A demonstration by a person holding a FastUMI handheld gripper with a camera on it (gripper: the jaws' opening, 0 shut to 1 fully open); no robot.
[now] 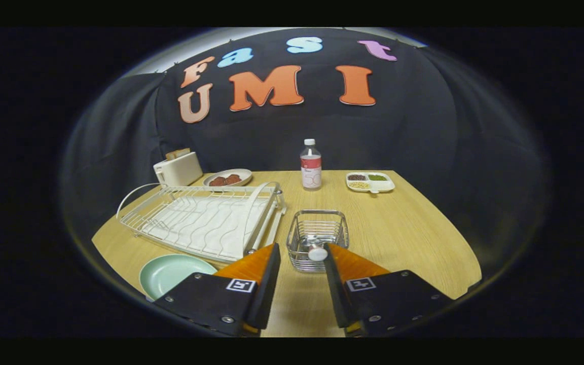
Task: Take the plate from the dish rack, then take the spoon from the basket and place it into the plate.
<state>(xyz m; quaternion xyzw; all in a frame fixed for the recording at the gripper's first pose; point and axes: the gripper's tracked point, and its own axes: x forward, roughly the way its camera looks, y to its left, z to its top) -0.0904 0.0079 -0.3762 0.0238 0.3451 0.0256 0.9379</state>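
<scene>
A pale green plate (173, 272) lies flat on the wooden table (413, 238), just left of my left finger and in front of the white wire dish rack (206, 220), which holds no dishes. A small wire basket (317, 238) stands just ahead of my fingers, slightly right of the gap. Inside it a spoon's rounded white end (318, 253) shows near the front wall, close to my right fingertip. My gripper (301, 251) is open, with bare table between the orange fingers (256, 263).
A clear bottle with a red label (311, 165) stands at the table's far middle. A white toaster (178, 168) and a plate of brown food (228, 177) sit at the far left, a divided tray of beans (370, 182) at the far right.
</scene>
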